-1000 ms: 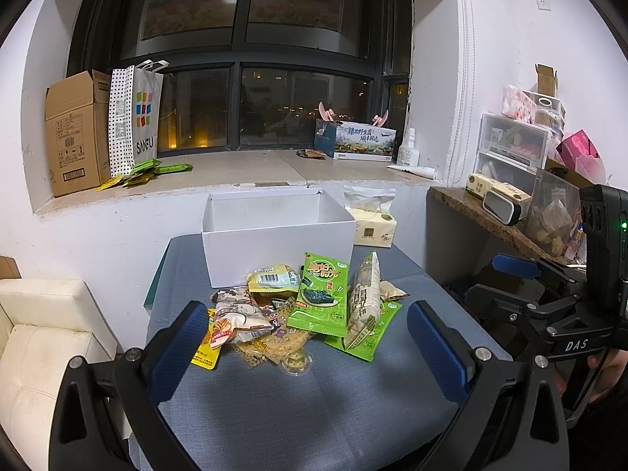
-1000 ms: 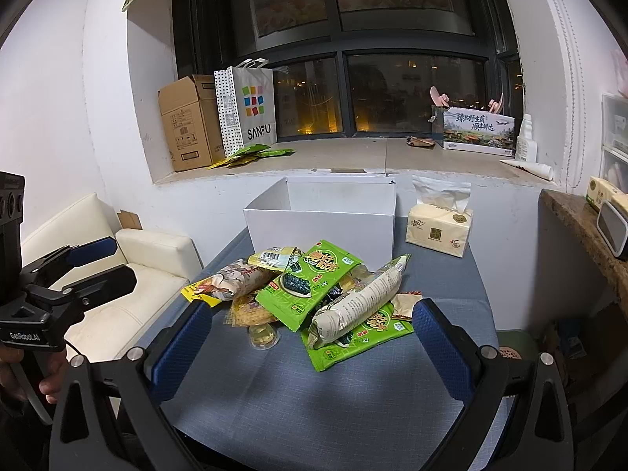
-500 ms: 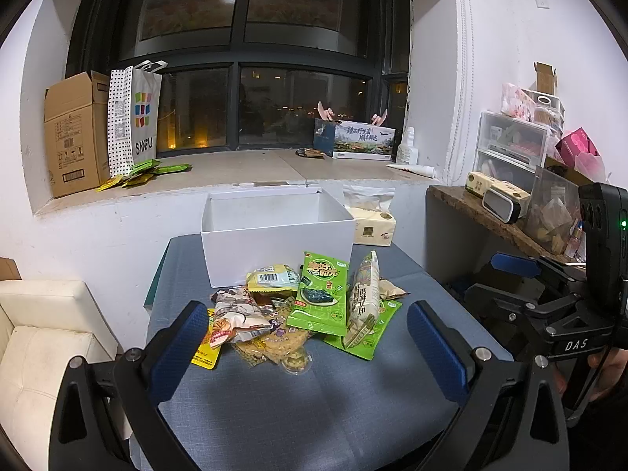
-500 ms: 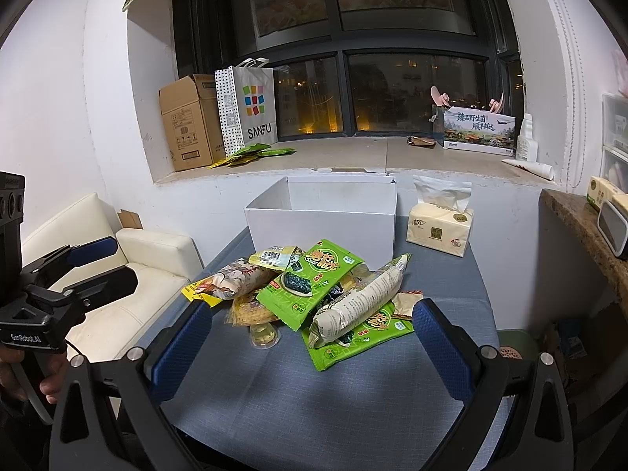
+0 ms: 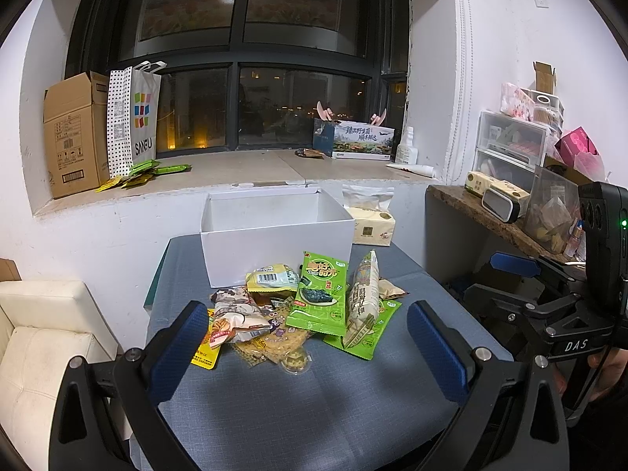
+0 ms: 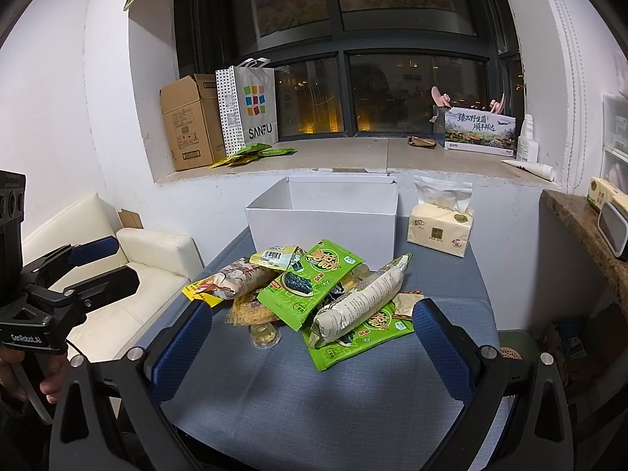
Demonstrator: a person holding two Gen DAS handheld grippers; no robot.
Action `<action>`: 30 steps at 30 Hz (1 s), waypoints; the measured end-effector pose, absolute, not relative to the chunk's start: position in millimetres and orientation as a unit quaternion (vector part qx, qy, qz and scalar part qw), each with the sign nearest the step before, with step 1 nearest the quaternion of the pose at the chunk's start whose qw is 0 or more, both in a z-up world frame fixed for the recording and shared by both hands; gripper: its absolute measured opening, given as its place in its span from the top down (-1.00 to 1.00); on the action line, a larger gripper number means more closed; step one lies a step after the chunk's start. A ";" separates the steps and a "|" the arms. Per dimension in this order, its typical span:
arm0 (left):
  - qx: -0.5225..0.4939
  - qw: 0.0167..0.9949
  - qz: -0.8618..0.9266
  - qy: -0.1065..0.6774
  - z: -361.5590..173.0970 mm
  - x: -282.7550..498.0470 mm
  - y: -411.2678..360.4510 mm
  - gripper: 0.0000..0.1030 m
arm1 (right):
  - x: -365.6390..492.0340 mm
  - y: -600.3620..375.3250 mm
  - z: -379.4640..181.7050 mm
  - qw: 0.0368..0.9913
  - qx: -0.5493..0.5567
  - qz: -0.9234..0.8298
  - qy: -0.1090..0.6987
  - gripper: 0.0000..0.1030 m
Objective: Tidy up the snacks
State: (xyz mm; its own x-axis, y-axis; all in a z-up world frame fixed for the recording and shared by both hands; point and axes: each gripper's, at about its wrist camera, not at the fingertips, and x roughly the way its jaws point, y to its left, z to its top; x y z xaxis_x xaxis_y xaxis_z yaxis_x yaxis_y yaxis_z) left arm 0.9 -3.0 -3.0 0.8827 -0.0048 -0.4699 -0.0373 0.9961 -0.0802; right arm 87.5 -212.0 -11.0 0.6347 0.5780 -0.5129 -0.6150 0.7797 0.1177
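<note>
Night is showing through the dark window behind a deep sill, and below it a blue-grey worktop (image 5: 298, 412) is carrying the whole job; the left tongs (image 5: 310, 347) are hovering wide open with nothing between the blue pads, and the right tongs (image 6: 312, 353) are gaping just as wide and just as empty. Straight ahead of both, a heap of snack packets (image 6: 314, 294) is lying loose on the worktop, and beyond the heap the open white box (image 5: 274, 235) is waiting, apparently empty, so nothing looks sorted yet. Nearest the right tongs, a long pale packet (image 6: 359, 300) is resting on top of a green packet (image 6: 355, 339), its long axis running from near-left to far-right across their line; in my judgement that makes it the handier first pick for the right side. Off toward the left tongs, a beige patterned packet (image 5: 235, 318) is sitting at the heap's edge. Beside the box, away to the right, a tissue pack (image 6: 439, 231) is standing; a cream sofa (image 6: 129, 274) is flanking the worktop on the left.
</note>
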 end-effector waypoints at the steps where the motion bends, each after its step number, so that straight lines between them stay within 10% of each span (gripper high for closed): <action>1: -0.043 0.969 0.008 0.243 -2.6 0.8 -2.9 -1.00 | 88.1 -212.0 -11.4 0.904 -0.034 0.330 0.271 -1.00; 30: 0.016 0.952 -0.029 0.306 -26.0 88.2 -32.0 -1.00 | 93.9 -229.7 -12.6 0.912 -0.016 0.304 0.276 -1.00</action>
State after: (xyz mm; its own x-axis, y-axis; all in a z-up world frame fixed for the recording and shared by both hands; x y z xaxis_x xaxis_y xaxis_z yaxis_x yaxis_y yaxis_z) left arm 88.2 -32.0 -26.0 0.8114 -0.0449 -0.5828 0.0649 0.9978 0.0136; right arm 93.9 -229.7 -12.6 0.6628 0.5460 -0.5124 -0.5636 0.8143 0.1388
